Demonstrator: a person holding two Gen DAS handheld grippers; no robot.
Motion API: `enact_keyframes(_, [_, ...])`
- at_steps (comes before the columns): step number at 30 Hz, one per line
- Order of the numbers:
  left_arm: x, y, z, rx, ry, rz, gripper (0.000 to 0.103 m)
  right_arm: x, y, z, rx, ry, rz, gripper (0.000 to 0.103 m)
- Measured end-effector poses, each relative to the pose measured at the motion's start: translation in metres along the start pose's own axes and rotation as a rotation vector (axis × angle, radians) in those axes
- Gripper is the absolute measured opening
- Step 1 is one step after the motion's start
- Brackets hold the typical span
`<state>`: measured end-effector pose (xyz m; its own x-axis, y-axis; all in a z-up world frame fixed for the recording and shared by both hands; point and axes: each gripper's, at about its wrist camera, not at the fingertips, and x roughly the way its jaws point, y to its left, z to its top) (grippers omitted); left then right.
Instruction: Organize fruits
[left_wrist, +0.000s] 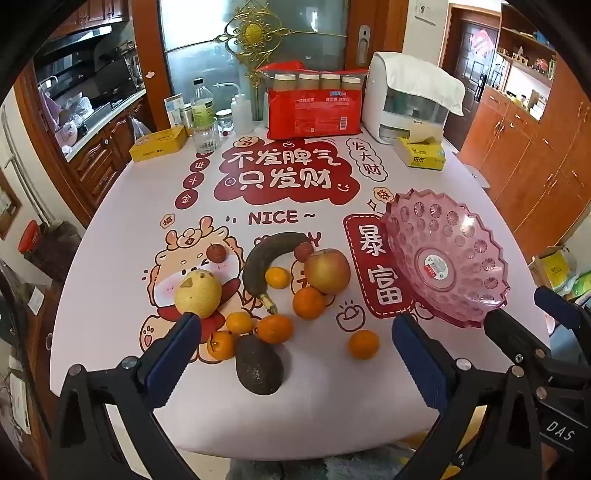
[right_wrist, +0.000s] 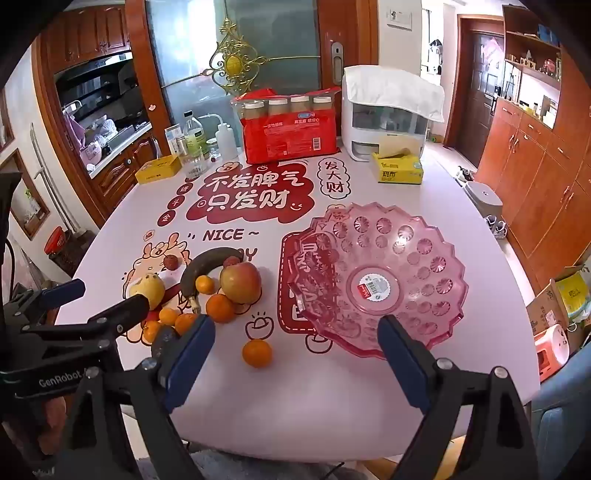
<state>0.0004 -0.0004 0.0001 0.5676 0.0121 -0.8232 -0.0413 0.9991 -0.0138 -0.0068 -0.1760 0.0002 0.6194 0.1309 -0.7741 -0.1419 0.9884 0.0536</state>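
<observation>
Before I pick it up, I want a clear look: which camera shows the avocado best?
The left wrist view: the avocado lies whole and unblocked between the open fingers. In the right wrist view only a dark sliver shows behind a gripper finger.

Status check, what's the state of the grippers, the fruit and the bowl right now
Left gripper open, empty; right gripper open, empty. Fruit pile loose on table, pink bowl empty. Nothing blocking.

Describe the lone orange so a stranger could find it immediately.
Start at the pink bowl on the table's right side, then look toward the fruit pile left of it. The lone orange sits in the gap between them, touching no other fruit, nearer the table's front edge.
</observation>
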Motion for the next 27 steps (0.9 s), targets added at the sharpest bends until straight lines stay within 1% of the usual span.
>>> enact_keyframes(6, [0.004, -0.001, 0.003, 0.012, 0.0, -0.021, 0.102, 0.005, -0.001, 0.004, -0.001, 0.002, 0.003, 0.09])
enact_keyframes(10, [0.009, -0.005, 0.003, 0.024, 0.004, 0.002, 0.102, 0.007, -0.002, 0.007, -0.002, 0.004, 0.003, 0.09])
enact_keyframes(12, [0.013, -0.008, 0.003, 0.017, 0.003, 0.001, 0.102, 0.008, -0.002, 0.008, -0.005, 0.003, 0.004, 0.09])
enact_keyframes(15, [0.017, 0.0, 0.005, 0.003, 0.005, -0.023, 0.102, 0.013, 0.001, 0.012, -0.005, 0.007, 0.006, 0.09])
enact_keyframes(27, [0.022, 0.0, 0.009, 0.005, 0.016, -0.027, 0.101, 0.02, 0.0, 0.016, -0.008, 0.018, 0.001, 0.09])
